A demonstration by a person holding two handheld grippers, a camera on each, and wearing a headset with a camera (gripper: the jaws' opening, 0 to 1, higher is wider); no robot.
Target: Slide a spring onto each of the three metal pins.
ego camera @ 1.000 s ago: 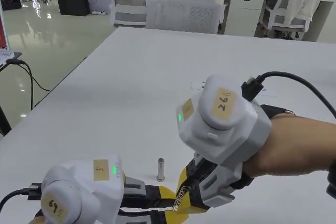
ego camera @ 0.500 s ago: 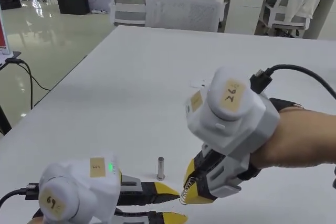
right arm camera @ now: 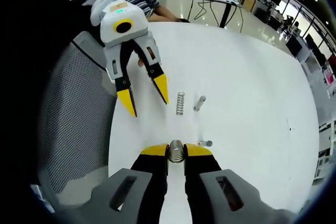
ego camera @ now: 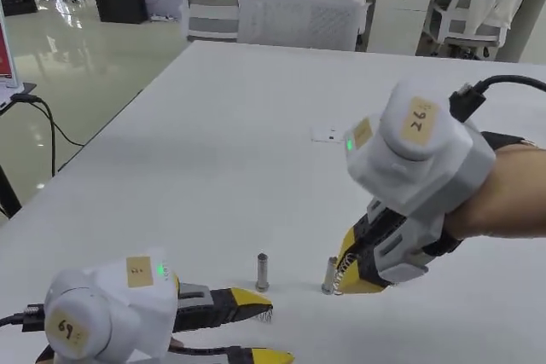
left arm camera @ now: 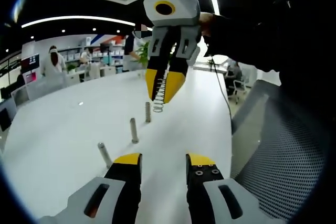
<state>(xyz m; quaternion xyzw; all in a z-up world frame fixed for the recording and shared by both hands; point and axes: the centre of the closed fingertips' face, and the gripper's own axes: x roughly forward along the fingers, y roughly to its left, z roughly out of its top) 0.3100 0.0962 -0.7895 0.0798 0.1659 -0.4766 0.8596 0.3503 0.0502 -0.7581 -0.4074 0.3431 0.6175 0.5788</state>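
Right gripper (ego camera: 345, 286): your jaws are pinched tight on one spring (ego camera: 340, 272), gripped at its upper coils, with the lower end hanging free just beside the right-hand pin (ego camera: 329, 274) on the white table (ego camera: 213, 151). Left gripper (ego camera: 262, 327): jaws parted wide with nothing between them, low at the near left. Middle pin (ego camera: 262, 272): bare, upright, apart from both tools. Second spring (right arm camera: 180, 103): stands upright near the left gripper's tips in the right gripper view; whether a pin runs through it you cannot tell. Handling, as judged: the held spring is light, thin wire, soft along its length and apt to bend or flick away, while the pin is stiff and slim. Hold high on the coils with gentle pressure, leave the bottom turns free, and keep the bore in line with the pin top.
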